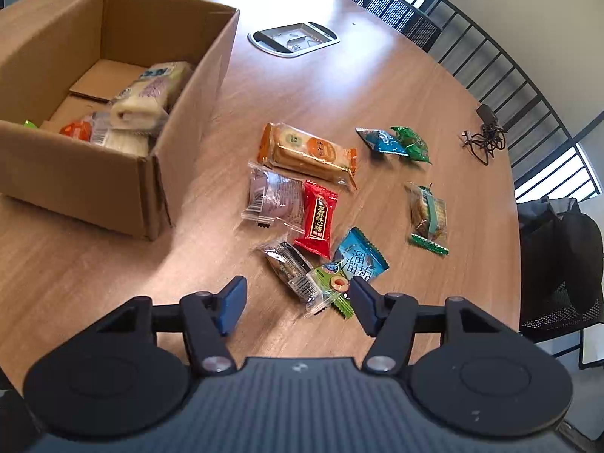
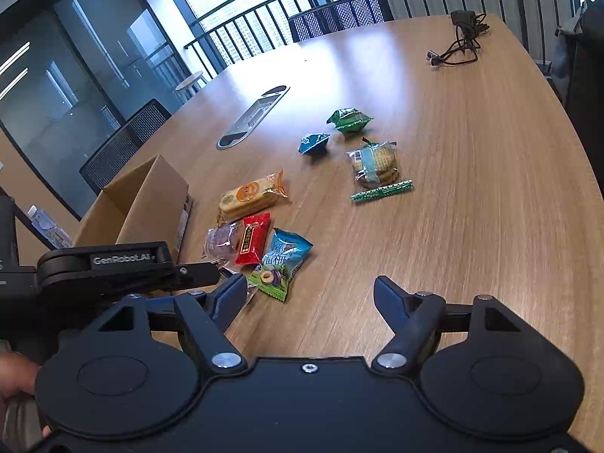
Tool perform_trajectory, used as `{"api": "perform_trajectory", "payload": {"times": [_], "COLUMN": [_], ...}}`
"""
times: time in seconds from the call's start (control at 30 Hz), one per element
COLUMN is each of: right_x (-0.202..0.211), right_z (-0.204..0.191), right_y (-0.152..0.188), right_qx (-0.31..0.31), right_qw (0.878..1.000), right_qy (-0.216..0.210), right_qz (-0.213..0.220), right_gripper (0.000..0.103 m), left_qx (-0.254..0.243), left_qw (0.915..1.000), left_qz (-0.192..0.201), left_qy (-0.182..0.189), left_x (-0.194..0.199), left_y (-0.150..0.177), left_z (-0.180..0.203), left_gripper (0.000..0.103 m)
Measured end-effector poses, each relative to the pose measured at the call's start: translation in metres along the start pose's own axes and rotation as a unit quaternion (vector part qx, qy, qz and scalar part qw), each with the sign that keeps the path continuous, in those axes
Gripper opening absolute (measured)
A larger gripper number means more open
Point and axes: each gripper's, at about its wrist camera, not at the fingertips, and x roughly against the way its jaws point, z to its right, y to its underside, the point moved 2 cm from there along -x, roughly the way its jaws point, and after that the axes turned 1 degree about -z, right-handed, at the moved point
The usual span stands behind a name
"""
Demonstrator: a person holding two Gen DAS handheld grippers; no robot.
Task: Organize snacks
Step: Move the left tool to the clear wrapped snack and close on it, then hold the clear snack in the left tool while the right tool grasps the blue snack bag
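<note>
left gripper tilted down over near end of snack cluster, jaws partly open, nothing gripped, black-and-clear packet and green plum packet just ahead | right gripper angled down over bare table, jaws wide, empty | cardboard box left of snacks, several packets inside

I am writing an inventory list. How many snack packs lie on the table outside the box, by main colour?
Orange pack: 1
Red pack: 1
Blue packs: 2
Green pack: 1
Clear packs: 3
Total: 8
</note>
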Motion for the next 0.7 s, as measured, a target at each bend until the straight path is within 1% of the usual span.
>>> {"api": "perform_trajectory", "payload": {"times": [0.23, 0.27, 0.3, 0.37, 0.47, 0.53, 0.57, 0.6, 0.63, 0.67, 0.7], "right_x": [-0.010, -0.012, -0.013, -0.016, -0.019, -0.020, -0.021, -0.021, -0.022, -0.024, -0.024], "right_z": [-0.002, -0.002, -0.002, -0.002, -0.003, -0.004, -0.005, -0.005, -0.005, -0.005, -0.006], "right_y": [-0.002, -0.002, -0.003, -0.004, -0.005, -0.006, -0.007, -0.007, -0.007, -0.007, -0.007], "right_qx": [0.015, 0.016, 0.017, 0.019, 0.025, 0.029, 0.032, 0.034, 0.036, 0.037, 0.037], "right_qw": [1.000, 1.000, 1.000, 1.000, 0.999, 0.999, 0.999, 0.999, 0.999, 0.999, 0.999], "right_qy": [0.007, 0.009, 0.011, 0.014, 0.015, 0.015, 0.014, 0.014, 0.015, 0.015, 0.015], "right_qz": [-0.016, -0.018, -0.019, -0.020, -0.024, -0.026, -0.027, -0.027, -0.028, -0.029, -0.030], "right_gripper": [0.073, 0.073, 0.073, 0.073, 0.073, 0.073, 0.073, 0.073, 0.073, 0.073, 0.073], "left_qx": [0.006, 0.009, 0.010, 0.009, -0.009, -0.012, -0.011, -0.010, -0.004, 0.007, 0.013], "left_qw": [0.9997, 0.9996, 0.9995, 0.9993, 0.9992, 0.9991, 0.9990, 0.9989, 0.9990, 0.9991, 0.9992], "left_qz": [-0.008, -0.010, -0.013, -0.021, -0.015, -0.016, -0.016, -0.018, -0.024, -0.030, -0.033], "left_qy": [-0.021, -0.024, -0.027, -0.029, -0.035, -0.038, -0.040, -0.042, -0.037, -0.028, -0.021], "left_x": [-0.021, -0.023, -0.025, -0.029, -0.029, -0.029, -0.028, -0.029, -0.029, -0.029, -0.029], "left_y": [-0.003, -0.004, -0.004, -0.003, -0.001, -0.001, -0.001, -0.001, -0.001, -0.001, -0.002], "left_z": [-0.002, -0.003, -0.004, -0.006, -0.003, -0.003, -0.004, -0.005, -0.008, -0.012, -0.015], "left_gripper": [0.058, 0.057, 0.053, 0.049, 0.047, 0.045, 0.039, 0.027, 0.021, 0.016, 0.015]}}
